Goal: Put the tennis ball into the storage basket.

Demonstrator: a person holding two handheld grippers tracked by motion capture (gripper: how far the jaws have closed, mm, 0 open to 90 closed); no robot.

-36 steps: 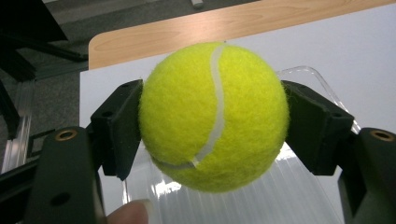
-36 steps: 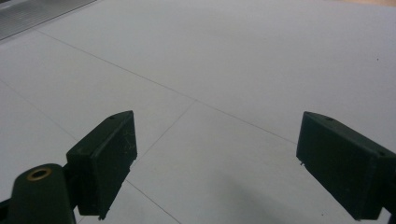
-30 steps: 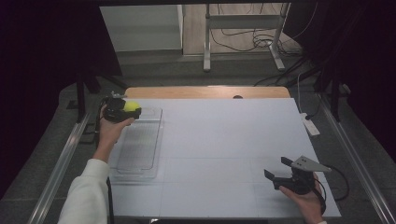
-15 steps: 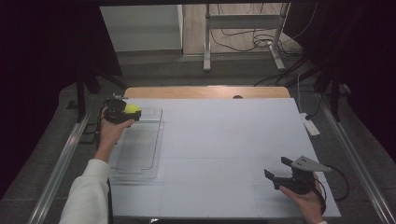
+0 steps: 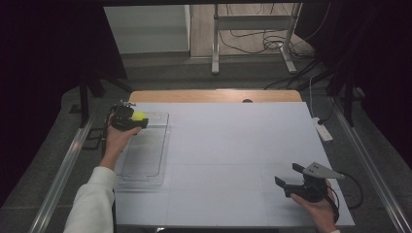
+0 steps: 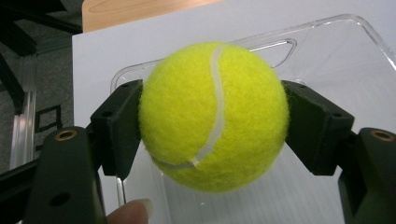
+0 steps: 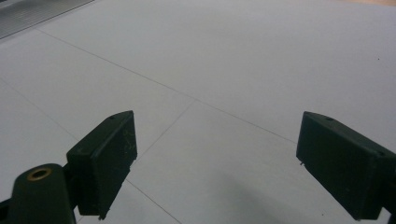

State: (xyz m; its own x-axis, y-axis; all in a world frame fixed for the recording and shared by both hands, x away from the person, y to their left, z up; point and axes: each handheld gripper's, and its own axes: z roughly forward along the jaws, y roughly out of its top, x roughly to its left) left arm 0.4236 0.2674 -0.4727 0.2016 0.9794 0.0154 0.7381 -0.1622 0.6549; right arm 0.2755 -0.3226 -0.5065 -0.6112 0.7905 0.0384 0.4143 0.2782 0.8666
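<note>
While my left gripper (image 6: 212, 116) pinches a yellow tennis ball (image 6: 214, 116) between both jaws, the ball hides much of the clear plastic tray (image 6: 355, 60) beneath it — no printed brand shows, just the white seam curving top to bottom. Being round, it has no long axis. My right gripper (image 7: 215, 163) hovers over the white table (image 7: 233, 56), jaws spread wide.
</note>
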